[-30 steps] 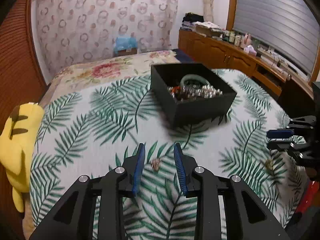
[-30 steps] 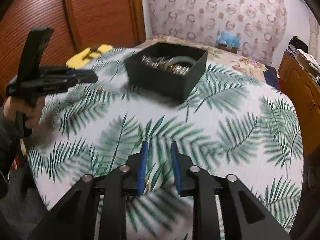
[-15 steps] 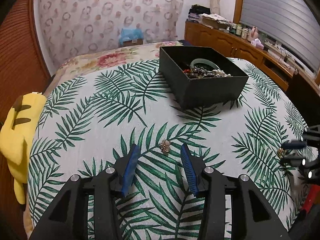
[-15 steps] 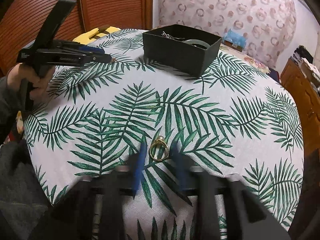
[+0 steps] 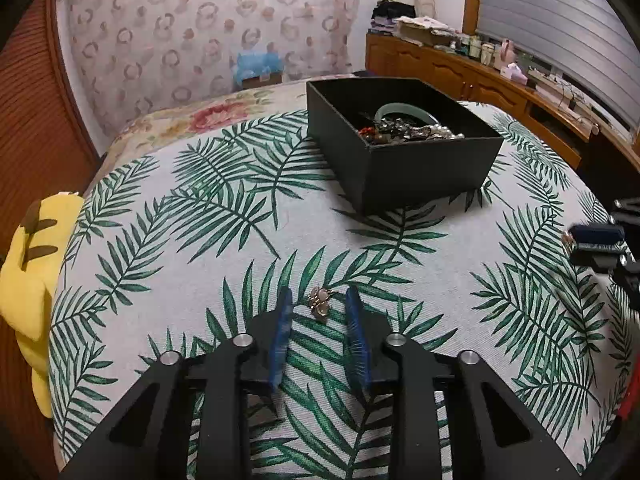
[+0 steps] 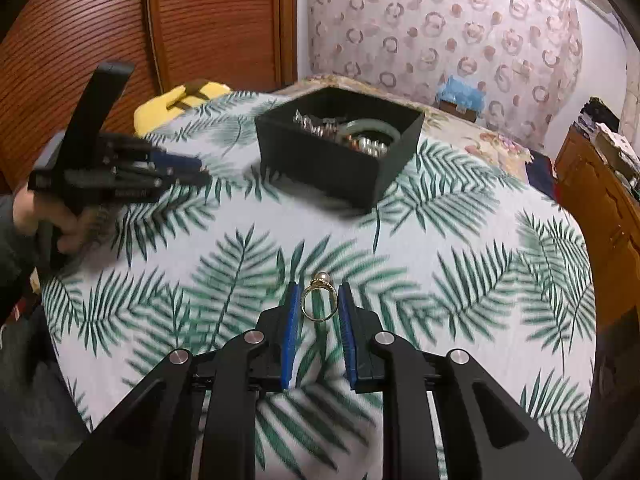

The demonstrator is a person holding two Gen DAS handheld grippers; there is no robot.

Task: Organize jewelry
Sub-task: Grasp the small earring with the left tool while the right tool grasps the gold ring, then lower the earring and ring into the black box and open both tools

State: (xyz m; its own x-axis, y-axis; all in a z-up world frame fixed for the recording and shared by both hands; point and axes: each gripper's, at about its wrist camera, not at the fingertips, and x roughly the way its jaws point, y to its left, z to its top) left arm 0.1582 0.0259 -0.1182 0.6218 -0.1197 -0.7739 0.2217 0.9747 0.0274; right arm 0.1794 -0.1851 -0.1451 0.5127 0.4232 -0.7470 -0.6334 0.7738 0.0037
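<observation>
A black open box [image 5: 404, 160] holding a green bangle and several beaded pieces stands on the leaf-print cloth; it also shows in the right wrist view [image 6: 340, 152]. A small pink-stone brooch [image 5: 319, 301] lies on the cloth between the open jaws of my left gripper [image 5: 319, 298], untouched. A gold ring with a pearl [image 6: 318, 298] lies on the cloth between the fingers of my right gripper [image 6: 319, 288], which is open around it. The left gripper also shows at the left of the right wrist view [image 6: 188, 172].
A yellow plush toy [image 5: 28, 264] lies at the cloth's left edge. A wooden sideboard [image 5: 500, 84] with clutter runs along the right wall. A patterned curtain hangs behind. The cloth's rounded edge falls away on all sides.
Both grippers moved forward and down so each now straddles its piece: the left around the brooch, the right around the ring. Both stay open.
</observation>
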